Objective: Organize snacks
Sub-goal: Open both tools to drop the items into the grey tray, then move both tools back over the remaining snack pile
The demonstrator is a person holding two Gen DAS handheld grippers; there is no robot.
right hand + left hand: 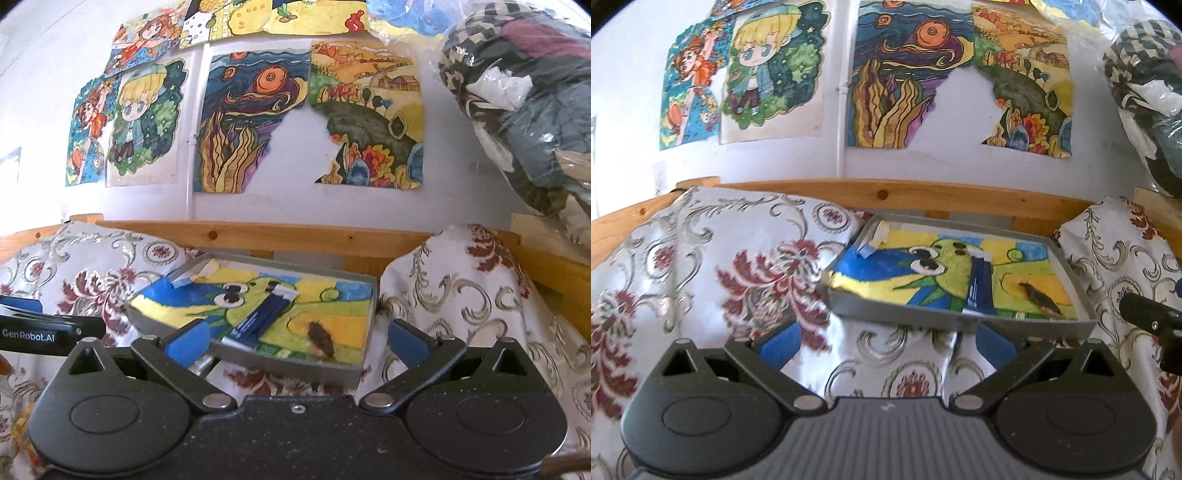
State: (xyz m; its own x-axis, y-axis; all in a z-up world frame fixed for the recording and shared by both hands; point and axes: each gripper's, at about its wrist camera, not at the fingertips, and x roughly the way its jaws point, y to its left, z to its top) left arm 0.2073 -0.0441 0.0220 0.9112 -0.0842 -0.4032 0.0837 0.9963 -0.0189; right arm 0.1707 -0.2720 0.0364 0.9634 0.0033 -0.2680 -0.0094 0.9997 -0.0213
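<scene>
A shallow grey tray, lined with a bright painted picture, rests on the flowered cloth. Inside lie a dark blue snack packet and a small brown snack. My left gripper hangs open just short of the tray's near edge, nothing between its blue pads. My right gripper is open too, its fingers on either side of the tray's near corner, holding nothing. The left gripper's body shows at the left edge of the right wrist view.
A flowered cloth covers bulky cushions on both sides of the tray. A wooden rail runs behind, below a wall hung with drawings. A plastic bag of clothes bulges at the upper right.
</scene>
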